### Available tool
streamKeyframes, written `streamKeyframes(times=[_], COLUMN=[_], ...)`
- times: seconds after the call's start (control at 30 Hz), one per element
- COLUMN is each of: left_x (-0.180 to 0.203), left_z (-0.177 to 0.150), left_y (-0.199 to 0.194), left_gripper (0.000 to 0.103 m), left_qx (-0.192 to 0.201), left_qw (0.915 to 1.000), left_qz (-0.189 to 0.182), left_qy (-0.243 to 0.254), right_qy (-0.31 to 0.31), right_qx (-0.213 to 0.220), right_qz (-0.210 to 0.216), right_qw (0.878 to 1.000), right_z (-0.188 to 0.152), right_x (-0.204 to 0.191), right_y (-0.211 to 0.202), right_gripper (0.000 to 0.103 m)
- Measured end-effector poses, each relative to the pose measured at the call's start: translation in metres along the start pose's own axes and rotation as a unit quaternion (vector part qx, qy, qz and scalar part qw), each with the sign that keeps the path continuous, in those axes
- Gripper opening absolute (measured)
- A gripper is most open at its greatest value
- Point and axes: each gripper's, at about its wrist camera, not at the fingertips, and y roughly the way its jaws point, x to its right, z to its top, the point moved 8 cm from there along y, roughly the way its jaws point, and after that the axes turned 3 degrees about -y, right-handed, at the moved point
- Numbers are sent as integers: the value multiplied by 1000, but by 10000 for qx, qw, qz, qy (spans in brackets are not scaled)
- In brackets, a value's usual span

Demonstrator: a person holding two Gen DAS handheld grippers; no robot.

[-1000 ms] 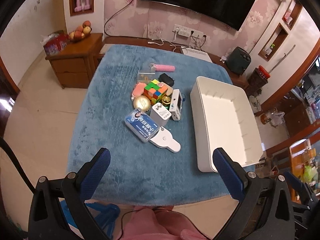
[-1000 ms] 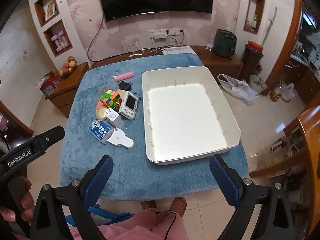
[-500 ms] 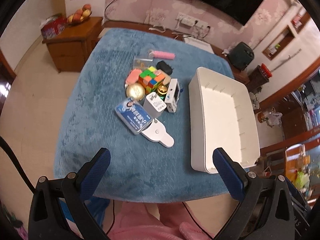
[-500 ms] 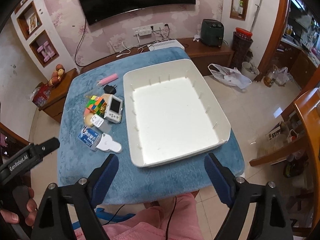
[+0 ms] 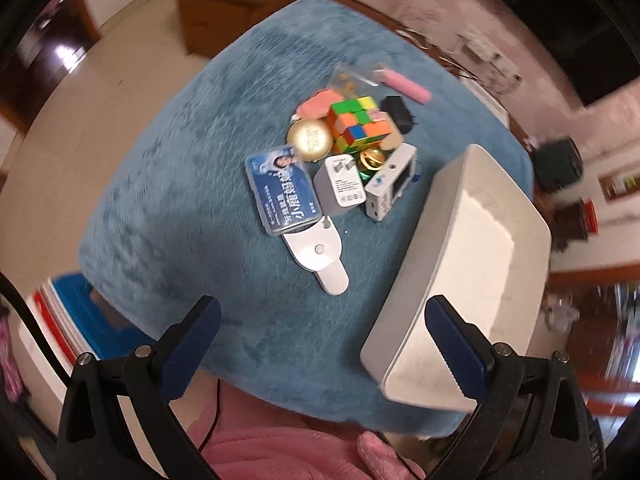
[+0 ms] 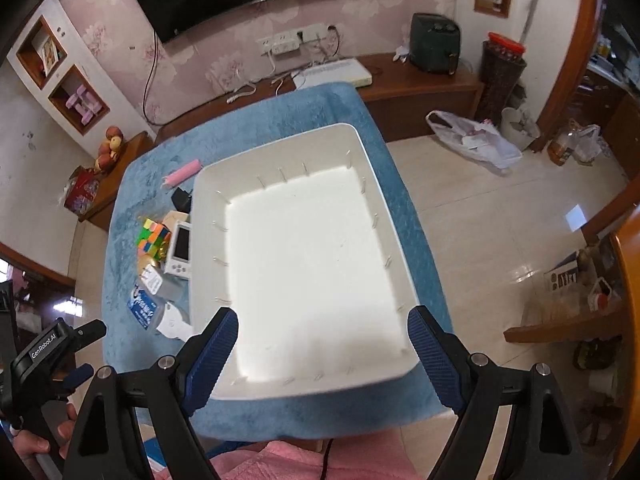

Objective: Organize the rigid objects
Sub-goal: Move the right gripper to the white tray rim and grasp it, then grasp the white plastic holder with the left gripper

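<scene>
Hovering my left gripper (image 5: 320, 344) and right gripper (image 6: 322, 354), both spread and empty; the clutter, cube (image 5: 358, 122) included, is heaped beside the empty white bin (image 6: 280, 152), ready for sorting in.

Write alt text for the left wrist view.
An open left claw hangs over a blue-covered table, nothing between its blue pads. Ahead lies a cluster of small items, including a puzzle cube, beside an empty white bin. The picture is motion-blurred.
</scene>
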Motion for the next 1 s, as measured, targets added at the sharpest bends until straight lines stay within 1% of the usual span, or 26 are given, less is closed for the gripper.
streamKeyframes(times=[0.17, 0.2, 0.33, 0.47, 0.53, 0.57, 0.63, 0.7, 0.73, 0.77, 0.83, 0.9, 0.97, 1.0], left_x=[0, 0, -7, -12, -13, -13, -14, -14, -15, -15, -17, -18, -16, -18], left_z=[-1, -1, 1, 5, 8, 9, 11, 13, 14, 15, 16, 17, 20, 22], left_y=[26, 30, 57, 84, 97, 102, 114, 125, 130, 134, 140, 144, 147, 149], left_gripper=[101, 101, 101, 99, 99, 98, 97, 95, 93, 91, 89, 86, 81, 80], left_qx=[-186, -217, -441, -626, -712, -741, -812, -885, -918, -948, -966, -965, -962, -968], left_qw=[9976, 9970, 9920, 9882, 9867, 9859, 9839, 9816, 9804, 9792, 9771, 9757, 9753, 9752], left_qz=[209, 240, 396, 585, 649, 678, 746, 763, 764, 764, 764, 808, 825, 825], left_qy=[-640, -703, -1116, -1268, -1313, -1336, -1410, -1511, -1567, -1621, -1735, -1795, -1809, -1813], right_qy=[-114, -118, -8, 68, 58, 76, 65, 15, 2, 1, -24, -72, -123, -142], right_qx=[-498, -593, -1026, -1400, -1575, -1678, -1817, -1926, -1987, -2039, -2106, -2132, -2155, -2166], right_qz=[194, 218, 277, 229, 235, 247, 223, 235, 240, 256, 309, 335, 377, 394], right_qw=[9985, 9979, 9943, 9899, 9872, 9855, 9831, 9810, 9798, 9787, 9771, 9764, 9757, 9754], right_z=[23, 24, 32, 34, 33, 32, 32, 32, 32, 31, 31, 31, 30, 30], right_x=[23, 26, 42, 57, 62, 65, 69, 71, 71, 72, 72, 71, 70, 70], right_y=[31, 37, 60, 84, 94, 99, 108, 116, 120, 123, 128, 130, 132, 134], right_gripper=[87, 87, 81, 76, 70, 70, 62, 57, 52, 49, 39, 32, 29, 26])
